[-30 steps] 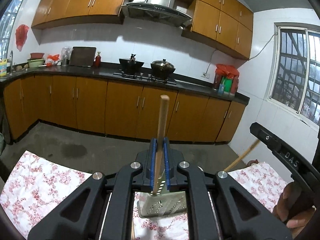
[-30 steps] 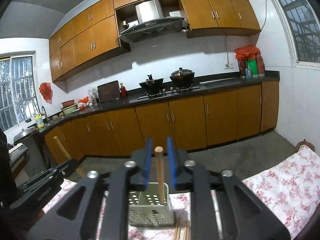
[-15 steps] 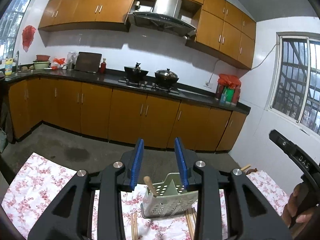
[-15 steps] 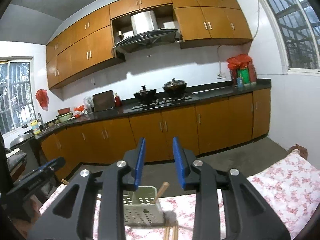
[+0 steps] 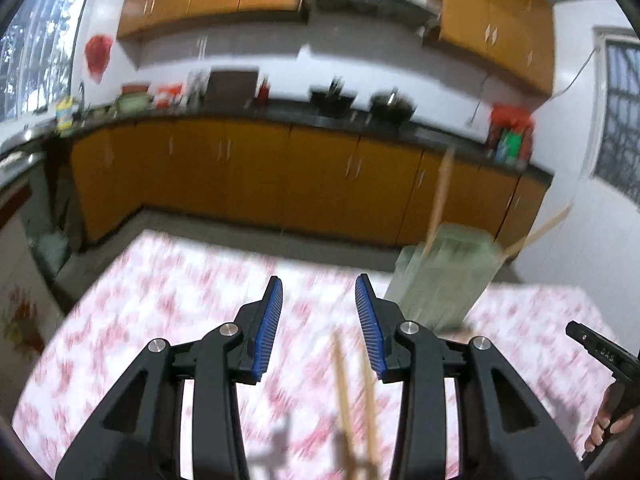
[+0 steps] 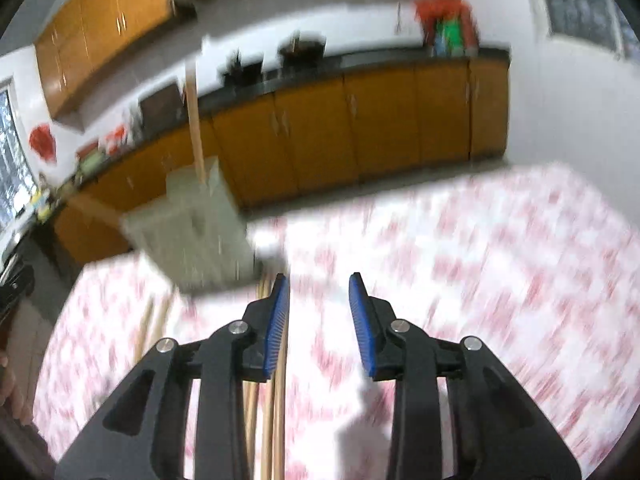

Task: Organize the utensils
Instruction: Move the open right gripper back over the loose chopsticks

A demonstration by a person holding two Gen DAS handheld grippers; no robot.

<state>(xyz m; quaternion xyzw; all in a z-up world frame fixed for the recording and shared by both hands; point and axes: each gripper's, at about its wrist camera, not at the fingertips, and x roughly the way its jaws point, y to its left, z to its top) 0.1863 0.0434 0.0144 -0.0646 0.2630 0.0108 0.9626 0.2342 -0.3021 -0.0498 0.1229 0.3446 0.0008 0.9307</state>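
Both views are motion-blurred. A pale green perforated holder [image 5: 444, 280] stands on the floral tablecloth [image 5: 168, 304] with two wooden chopsticks [image 5: 440, 196] sticking up out of it. It also shows in the right wrist view [image 6: 196, 232]. My left gripper [image 5: 319, 328] is open and empty, left of the holder, with two loose chopsticks [image 5: 352, 404] lying below it. My right gripper [image 6: 319, 320] is open and empty, right of the holder. Several loose chopsticks [image 6: 276, 400] lie under its left finger.
The table's far edge drops to a grey floor before orange kitchen cabinets [image 5: 256, 176]. The right gripper's body [image 5: 604, 356] and a hand show at the right edge of the left wrist view. More loose chopsticks [image 6: 154, 320] lie left of the holder.
One second ago each gripper was shut on a chopstick over the holder. Both opened, leaving the chopsticks in the holder. Both have now swung down towards the table, away from the holder.
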